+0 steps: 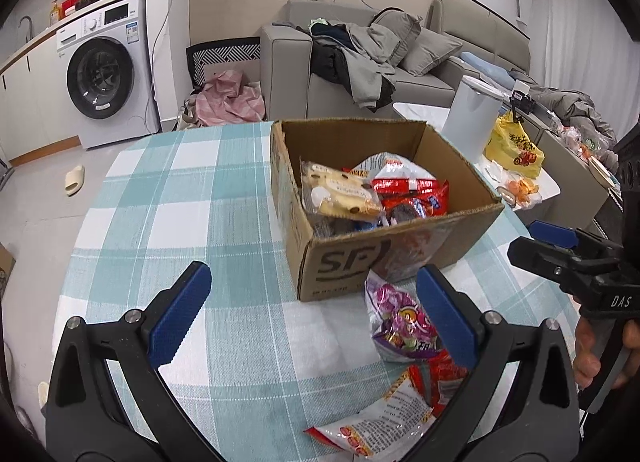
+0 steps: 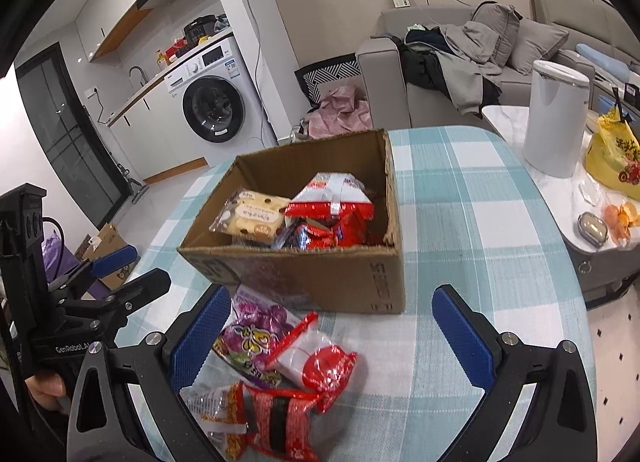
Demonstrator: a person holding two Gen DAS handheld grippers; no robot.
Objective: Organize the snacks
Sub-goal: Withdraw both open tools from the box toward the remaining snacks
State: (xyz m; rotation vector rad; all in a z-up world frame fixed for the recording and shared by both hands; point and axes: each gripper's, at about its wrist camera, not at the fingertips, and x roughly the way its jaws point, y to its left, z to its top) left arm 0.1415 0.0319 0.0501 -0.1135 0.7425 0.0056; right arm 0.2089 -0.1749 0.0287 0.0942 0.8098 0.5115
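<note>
Snacks are split between two places: several packets sit inside the cardboard box (image 1: 384, 222), and four more lie loose on the checked tablecloth (image 1: 180, 190) just in front of it.

1. Box contents. I see a cookie packet (image 2: 252, 218) against the box's left side and red packets (image 2: 332, 218) piled toward its right side. The box stands open-topped near the middle of the table.

2. Loose items. A purple candy bag (image 2: 252, 330) touches the front wall of the box at its left corner. A clear packet with a red seal (image 2: 320, 358) lies against the purple bag. A red-striped packet (image 2: 280, 414) and a white noodle-style packet (image 1: 384, 426) lie nearest the front edge of the table.

3. Tool state. My left gripper (image 1: 312, 318) is spread wide and holds nothing; the purple bag lies near its right finger. My right gripper (image 2: 332, 338) is likewise spread wide and empty, positioned over the loose packets.

4. Surroundings. A white kettle (image 2: 556, 118) and a yellow bag (image 2: 616, 154) stand on a side table beyond the right edge.
</note>
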